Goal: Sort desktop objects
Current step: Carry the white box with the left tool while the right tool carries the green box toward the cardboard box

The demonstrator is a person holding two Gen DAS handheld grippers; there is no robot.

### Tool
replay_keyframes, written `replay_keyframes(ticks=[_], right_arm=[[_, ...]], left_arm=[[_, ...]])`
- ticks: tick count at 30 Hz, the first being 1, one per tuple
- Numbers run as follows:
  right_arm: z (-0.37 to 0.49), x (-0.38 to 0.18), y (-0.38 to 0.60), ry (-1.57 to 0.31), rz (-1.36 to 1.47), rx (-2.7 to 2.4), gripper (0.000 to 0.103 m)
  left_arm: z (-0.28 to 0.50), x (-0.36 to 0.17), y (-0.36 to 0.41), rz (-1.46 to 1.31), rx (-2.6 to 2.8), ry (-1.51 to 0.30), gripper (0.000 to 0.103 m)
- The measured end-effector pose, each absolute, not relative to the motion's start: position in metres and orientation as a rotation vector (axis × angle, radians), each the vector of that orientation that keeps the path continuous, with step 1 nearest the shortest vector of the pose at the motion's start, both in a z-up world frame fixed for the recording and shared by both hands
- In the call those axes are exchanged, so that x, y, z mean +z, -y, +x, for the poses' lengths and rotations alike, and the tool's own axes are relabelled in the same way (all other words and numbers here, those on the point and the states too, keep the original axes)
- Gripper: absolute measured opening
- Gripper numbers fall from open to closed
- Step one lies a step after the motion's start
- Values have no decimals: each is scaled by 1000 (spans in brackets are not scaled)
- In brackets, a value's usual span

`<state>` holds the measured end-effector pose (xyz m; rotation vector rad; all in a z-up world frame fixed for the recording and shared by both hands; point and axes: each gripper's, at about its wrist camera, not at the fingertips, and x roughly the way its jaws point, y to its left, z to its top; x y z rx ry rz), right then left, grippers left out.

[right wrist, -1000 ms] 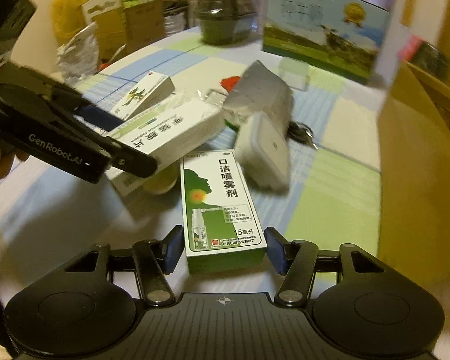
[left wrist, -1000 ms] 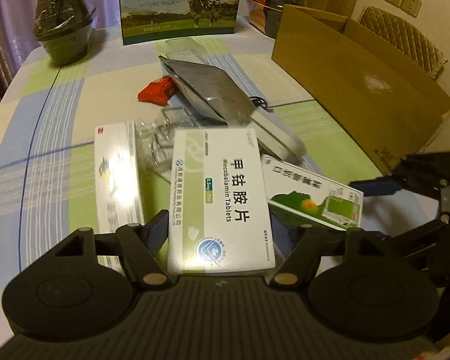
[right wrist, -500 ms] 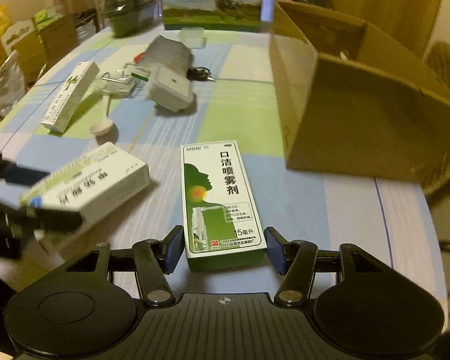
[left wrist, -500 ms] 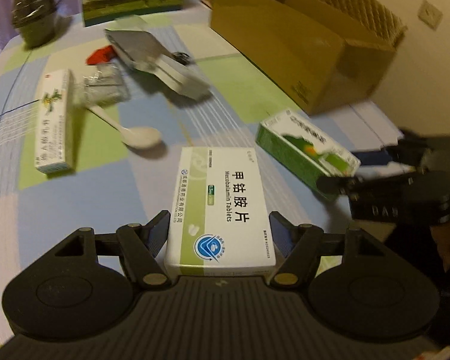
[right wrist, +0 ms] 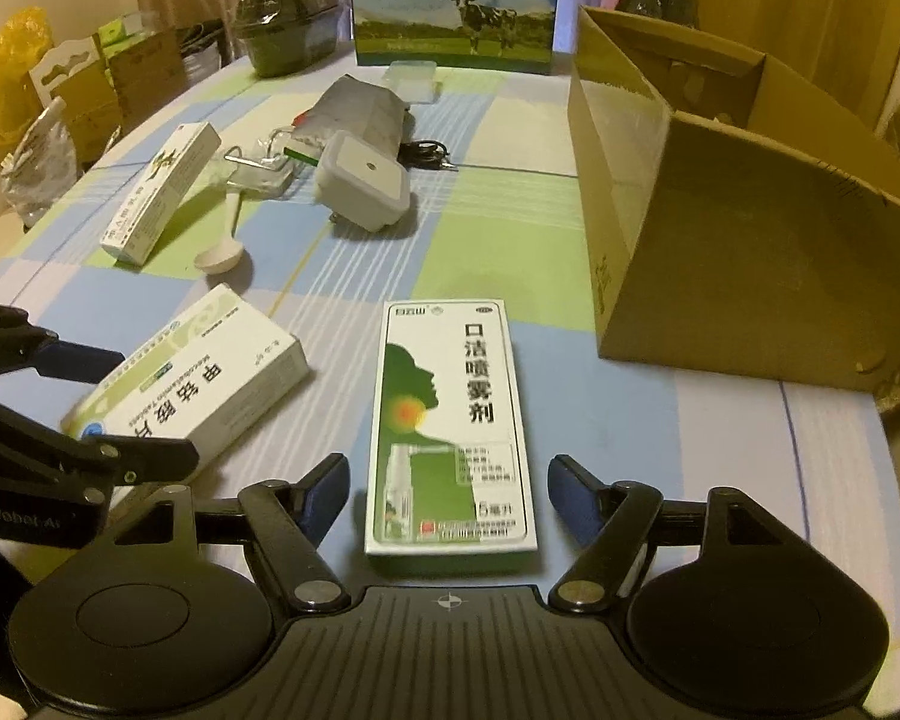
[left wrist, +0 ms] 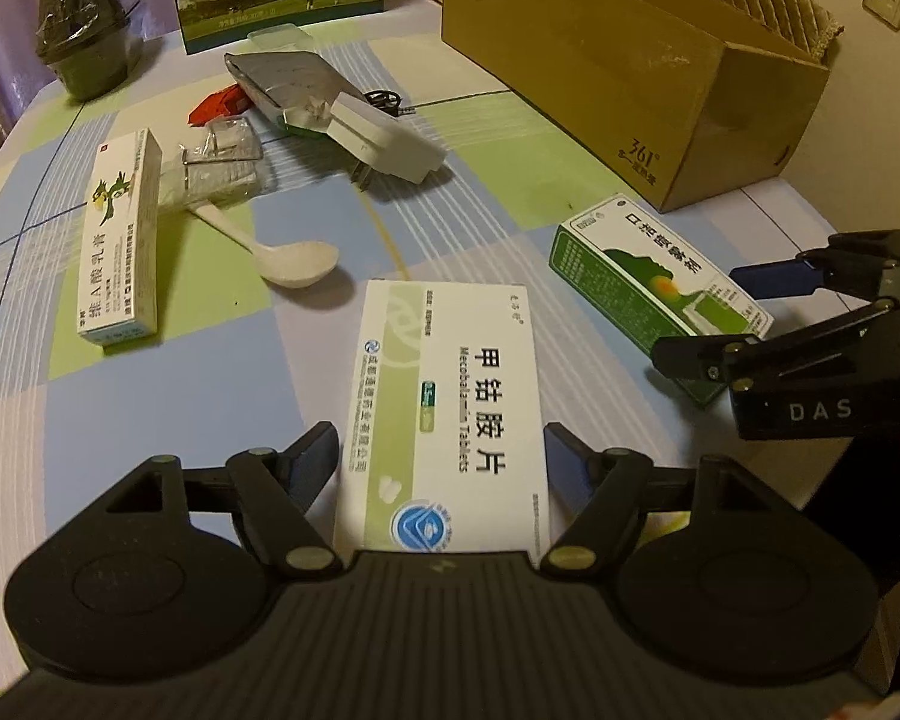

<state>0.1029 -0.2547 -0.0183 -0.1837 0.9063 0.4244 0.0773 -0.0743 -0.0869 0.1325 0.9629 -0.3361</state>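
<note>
On the checked tablecloth [left wrist: 168, 420], near edge, two medicine boxes lie flat side by side. Left gripper [left wrist: 441, 462] straddles the white tablet box [left wrist: 444, 414]; jaws sit wide, blue pads just off both long sides, not clearly pinching it. Right gripper [right wrist: 449, 489] straddles the green spray box [right wrist: 450, 426]; jaws spread wider than the box, visible gap each side, nothing held. From the right wrist view the tablet box [right wrist: 192, 384] lies left of the spray box, angled, with the left gripper's fingers around its near end. From the left wrist view the spray box [left wrist: 660, 276] lies to the right, right gripper's fingers at its end. Further back: white spoon [left wrist: 270, 246], long ointment box [left wrist: 117, 234] to its left, clear plastic packet [left wrist: 222, 171], white plug adapter [right wrist: 363, 180], silver pouch [right wrist: 360, 105], black cable [right wrist: 426, 153]. Open cardboard box [right wrist: 720, 252] stands at right, apart from the spray box. Milk carton [right wrist: 453, 3] stands at the far edge, dark pot [right wrist: 285, 15] left of it.
</note>
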Motion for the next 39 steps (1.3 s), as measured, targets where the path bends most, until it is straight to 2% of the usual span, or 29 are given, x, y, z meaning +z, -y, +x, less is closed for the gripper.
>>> replay_keyframes(ticks=[13, 15, 17, 29, 39], right_arm=[[127, -21, 246, -905, -190, 443, 70], [128, -22, 244, -908, -200, 449, 65], [129, -24, 242, -912, -213, 456, 53], [108, 2, 251, -865, -162, 418, 52], [101, 71, 281, -737, -112, 354, 52]], left_arm=[[91, -93, 81, 161, -329, -987, 67], [91, -92, 80, 154, -324, -991, 67], [90, -92, 80, 152, -323, -990, 67], [77, -66, 77, 110, -309, -938, 66], [80, -7, 106, 67, -348, -846, 66]])
